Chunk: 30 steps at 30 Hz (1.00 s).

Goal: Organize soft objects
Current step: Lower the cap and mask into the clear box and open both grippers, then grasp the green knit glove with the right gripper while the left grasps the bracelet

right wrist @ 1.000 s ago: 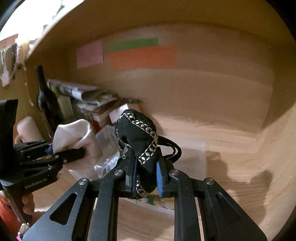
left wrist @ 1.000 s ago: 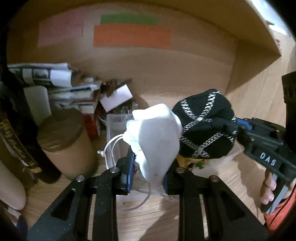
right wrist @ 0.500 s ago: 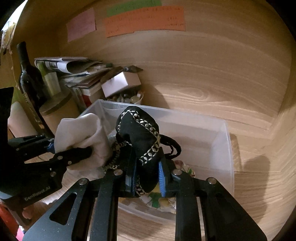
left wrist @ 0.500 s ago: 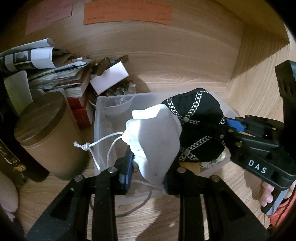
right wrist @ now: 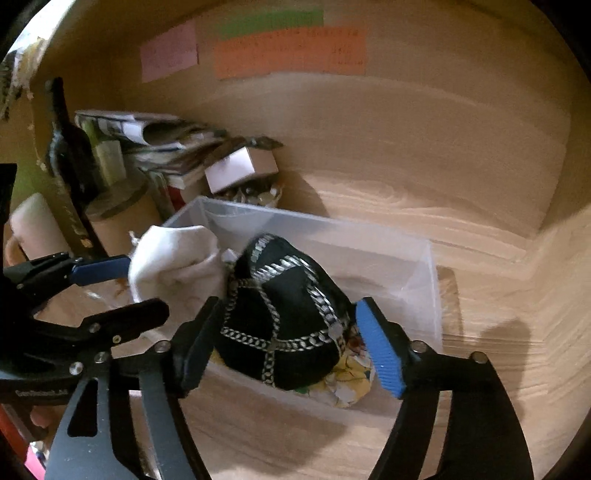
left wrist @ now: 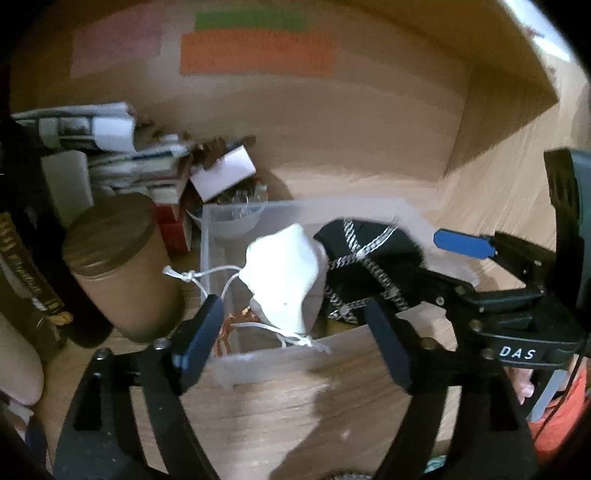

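Both tongs, left tongs (left wrist: 295, 328) and right tongs (right wrist: 288, 341), are gaping wide, releasing the white pouch (left wrist: 282, 275) and black pouch (right wrist: 284, 314) into the clear bin (right wrist: 424, 273); withdrawing likely comes next.

I see a wooden alcove: a pale wood-grain counter (right wrist: 498, 332) meets a wooden back wall (right wrist: 406, 129). High on that wall sit an orange label (right wrist: 290, 51), a green strip (right wrist: 269, 22) above it, a pink one (right wrist: 168, 50) to its left. Lighting is dim, warm.

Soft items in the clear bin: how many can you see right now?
3: white drawstring pouch at the bin's left, black chain-pattern pouch in the middle, yellow floral fabric partly under it. More may be hidden underneath.
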{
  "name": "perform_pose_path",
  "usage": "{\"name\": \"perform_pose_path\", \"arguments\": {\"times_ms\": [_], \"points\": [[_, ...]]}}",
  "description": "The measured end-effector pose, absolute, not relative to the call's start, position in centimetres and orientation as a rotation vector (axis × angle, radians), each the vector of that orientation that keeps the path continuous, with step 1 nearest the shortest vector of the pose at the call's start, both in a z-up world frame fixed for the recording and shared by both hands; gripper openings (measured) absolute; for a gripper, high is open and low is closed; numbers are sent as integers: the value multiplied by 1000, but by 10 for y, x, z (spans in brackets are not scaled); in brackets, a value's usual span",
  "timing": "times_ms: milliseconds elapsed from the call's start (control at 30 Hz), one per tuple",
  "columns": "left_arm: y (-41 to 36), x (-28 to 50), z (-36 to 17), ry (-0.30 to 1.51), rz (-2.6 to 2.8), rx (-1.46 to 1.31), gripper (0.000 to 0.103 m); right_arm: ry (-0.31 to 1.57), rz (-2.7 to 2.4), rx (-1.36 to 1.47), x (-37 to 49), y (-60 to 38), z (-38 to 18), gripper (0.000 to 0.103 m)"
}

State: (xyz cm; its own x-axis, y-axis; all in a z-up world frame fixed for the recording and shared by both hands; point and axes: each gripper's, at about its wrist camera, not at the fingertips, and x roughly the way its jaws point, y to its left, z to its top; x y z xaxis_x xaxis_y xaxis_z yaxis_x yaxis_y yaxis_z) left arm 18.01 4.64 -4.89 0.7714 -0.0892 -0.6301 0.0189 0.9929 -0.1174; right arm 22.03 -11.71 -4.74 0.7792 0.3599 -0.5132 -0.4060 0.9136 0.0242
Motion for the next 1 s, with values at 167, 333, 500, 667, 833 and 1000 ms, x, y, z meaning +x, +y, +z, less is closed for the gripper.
{"name": "perform_pose_path", "arguments": {"times_ms": [167,333,500,667,833,1000], "points": [[46,148,-25,594,-39,-101,98,445,431,-73,189,-124,-30,86],[47,117,-16,547,-25,-88,102,349,432,-69,149,-129,-20,92],[49,92,-26,569,-3,-90,103,306,457,-52,113,-134,-28,102],[47,71,-51,620,13,-55,103,340,453,-54,94,-130,-51,102],[46,62,-82,710,-4,-59,103,417,461,-66,81,-121,-85,102],[39,58,-106,772,-25,-54,88,519,502,-26,76,-111,-116,102]]}}
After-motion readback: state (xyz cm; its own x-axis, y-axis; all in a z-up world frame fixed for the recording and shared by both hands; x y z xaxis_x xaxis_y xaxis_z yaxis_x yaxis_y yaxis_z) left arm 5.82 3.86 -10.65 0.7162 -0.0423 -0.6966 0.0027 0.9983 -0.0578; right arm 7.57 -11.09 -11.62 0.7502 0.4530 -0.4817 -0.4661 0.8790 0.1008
